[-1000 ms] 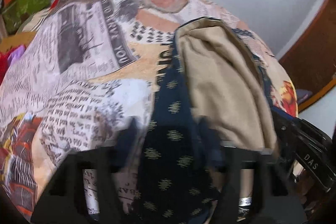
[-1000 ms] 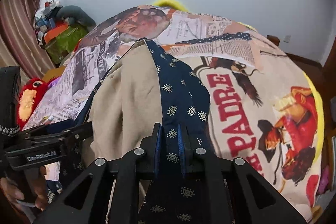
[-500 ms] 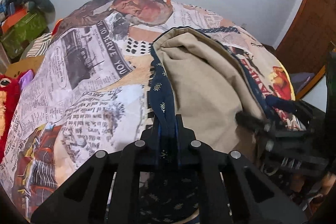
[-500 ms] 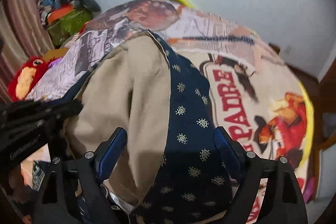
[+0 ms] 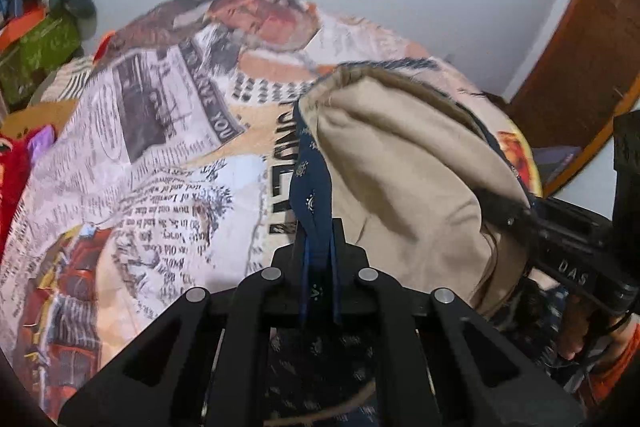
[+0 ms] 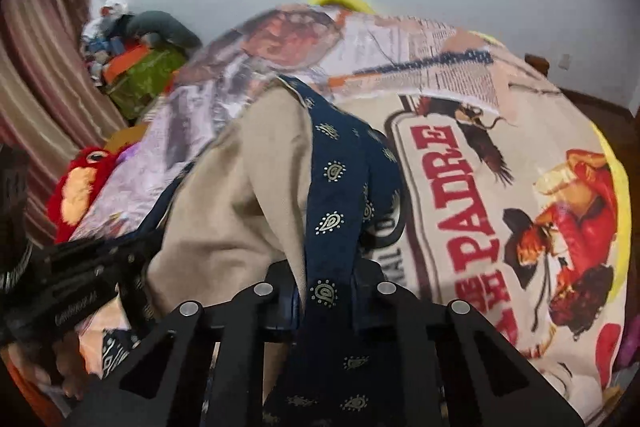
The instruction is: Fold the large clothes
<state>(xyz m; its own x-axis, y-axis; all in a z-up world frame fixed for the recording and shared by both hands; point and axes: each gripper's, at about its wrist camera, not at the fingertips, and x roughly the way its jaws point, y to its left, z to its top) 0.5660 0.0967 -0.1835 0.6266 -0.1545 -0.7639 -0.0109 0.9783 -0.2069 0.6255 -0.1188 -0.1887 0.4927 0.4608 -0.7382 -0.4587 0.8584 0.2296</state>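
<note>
Home bedroom: bed [image 6: 500,131] with printed newspaper-style bedspread, red plush toy [image 6: 80,187] and striped curtain [image 6: 36,75] at left, wooden door [image 5: 576,75] far right.

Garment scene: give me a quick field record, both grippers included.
surface: bed sheet, newspaper and poster print
garment: navy patterned cloth with beige lining, lifted off the sheet at the near end
left gripper: shut on the garment's navy edge
right gripper: jaws just closed again, pinching the navy edge
beside bed: red plush toy, clutter pile
</note>
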